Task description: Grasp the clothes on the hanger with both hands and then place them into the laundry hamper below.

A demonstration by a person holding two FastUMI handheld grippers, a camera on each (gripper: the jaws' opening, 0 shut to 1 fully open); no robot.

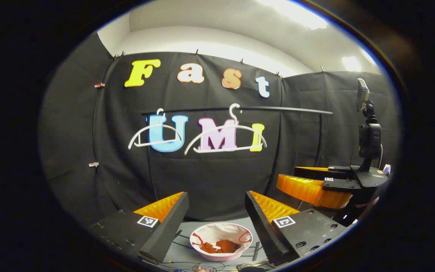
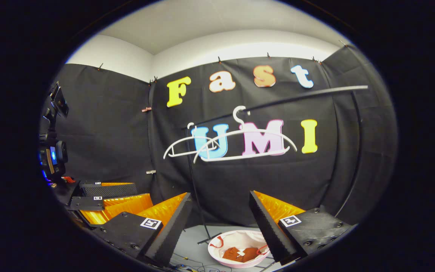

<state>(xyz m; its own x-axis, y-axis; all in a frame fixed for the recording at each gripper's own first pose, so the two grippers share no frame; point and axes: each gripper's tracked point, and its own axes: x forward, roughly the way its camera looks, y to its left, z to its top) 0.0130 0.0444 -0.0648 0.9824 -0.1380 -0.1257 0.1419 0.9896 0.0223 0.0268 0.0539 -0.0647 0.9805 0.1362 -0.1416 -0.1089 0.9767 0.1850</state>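
A white hamper [image 1: 217, 229] with a pink rim stands on the grey floor below. A rust-coloured garment [image 1: 221, 246] lies inside it. In the left gripper view my left gripper [image 1: 215, 215] hangs above the hamper, open and holding nothing. My right gripper [image 1: 315, 185] shows farther off to its right, jaws apart. In the right gripper view the right gripper [image 2: 219, 219] is open and holding nothing, with the hamper [image 2: 236, 238] and garment [image 2: 242, 254] low between its fingers. The left gripper [image 2: 104, 200] sits to its left. Two white hangers [image 1: 157, 136] [image 1: 225, 139] hang bare.
The hangers [image 2: 187, 147] [image 2: 247, 145] hang from a black rail [image 1: 278, 109] [image 2: 296, 98] in front of the black cloth wall. The rail's thin stand [image 2: 195, 181] reaches the floor beside the hamper. Cables [image 1: 187, 264] trail on the floor near the hamper.
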